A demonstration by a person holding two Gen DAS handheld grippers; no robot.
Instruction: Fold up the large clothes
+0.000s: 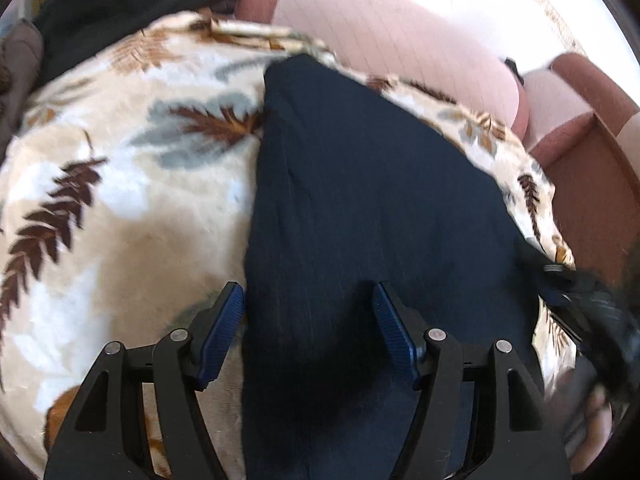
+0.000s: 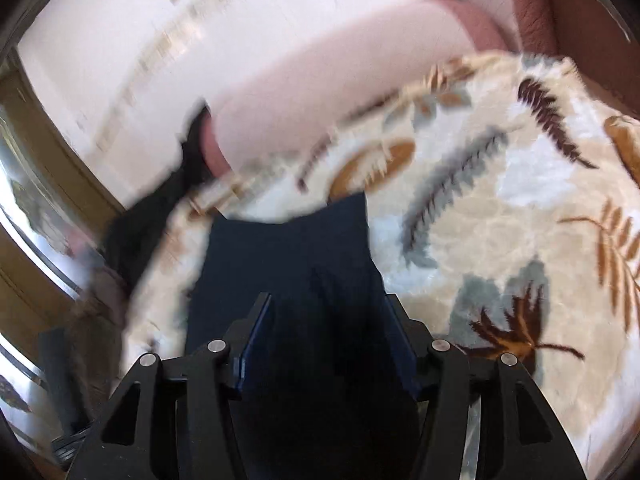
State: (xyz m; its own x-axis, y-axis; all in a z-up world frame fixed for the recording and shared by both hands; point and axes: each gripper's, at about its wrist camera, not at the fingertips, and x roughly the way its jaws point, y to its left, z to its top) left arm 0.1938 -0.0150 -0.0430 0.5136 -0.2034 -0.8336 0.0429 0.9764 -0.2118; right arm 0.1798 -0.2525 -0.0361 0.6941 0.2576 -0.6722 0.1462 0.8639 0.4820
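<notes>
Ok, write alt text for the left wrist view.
An open left claw hovers over a dark navy garment laid lengthwise on a leaf-patterned blanket. A pink cushion and a black cloth lie beyond it.

- A fluffy cream blanket (image 1: 120, 184) with brown, rust and grey leaf prints is spread over what looks like a bed, filling the left and centre of the left wrist frame.
- A long navy garment (image 1: 360, 208) is laid flat on it, centre frame.
- A pink pillow (image 1: 392, 40) is seen at the upper right edge.
- Black fabric (image 1: 120, 8) is bunched at the upper left.
</notes>
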